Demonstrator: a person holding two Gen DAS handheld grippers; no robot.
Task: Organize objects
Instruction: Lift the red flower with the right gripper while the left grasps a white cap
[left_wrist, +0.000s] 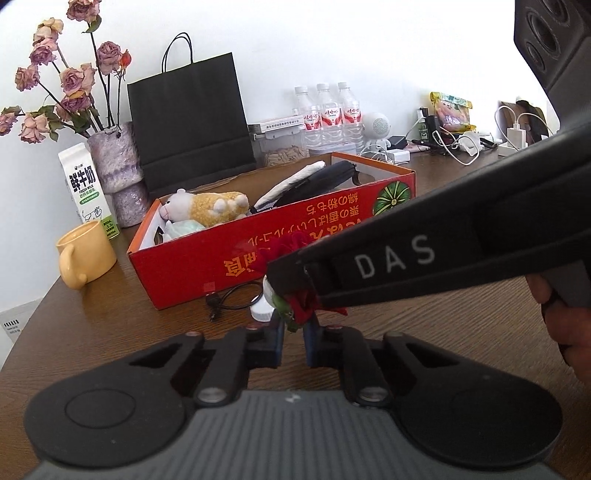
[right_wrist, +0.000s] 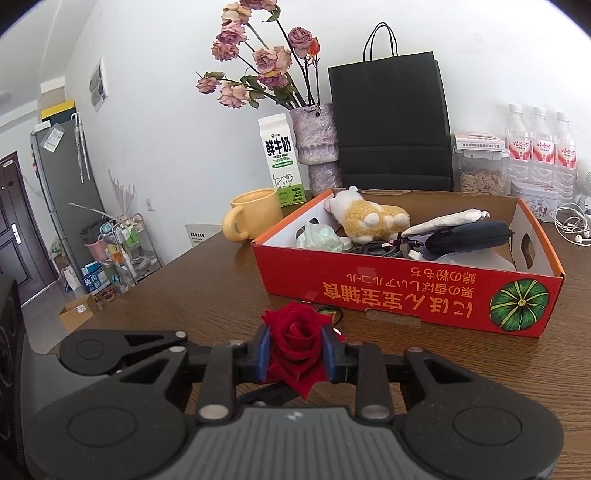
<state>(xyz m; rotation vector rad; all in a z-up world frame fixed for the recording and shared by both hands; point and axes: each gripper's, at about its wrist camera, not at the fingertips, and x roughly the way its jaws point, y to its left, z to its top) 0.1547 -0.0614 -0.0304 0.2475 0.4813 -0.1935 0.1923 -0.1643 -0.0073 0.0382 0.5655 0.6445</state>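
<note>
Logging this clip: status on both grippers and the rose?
Right gripper shut on red rose bloom. Left gripper shut on its stem end. Red box ahead, path clear.

Cardboard box (right_wrist: 406, 291) on table (right_wrist: 184, 295), holding plush sheep (right_wrist: 369, 214) and pouch (right_wrist: 465, 232). Mug (right_wrist: 255, 212) left of box; milk carton (right_wrist: 280, 162), vase (right_wrist: 317, 147), paper bag (right_wrist: 388, 118) behind.

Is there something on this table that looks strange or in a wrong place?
Yes. The red box has its printing upside down toward the cameras. A black cable and a small white bottle lie loose before it. Both grippers hold one red rose.
</note>
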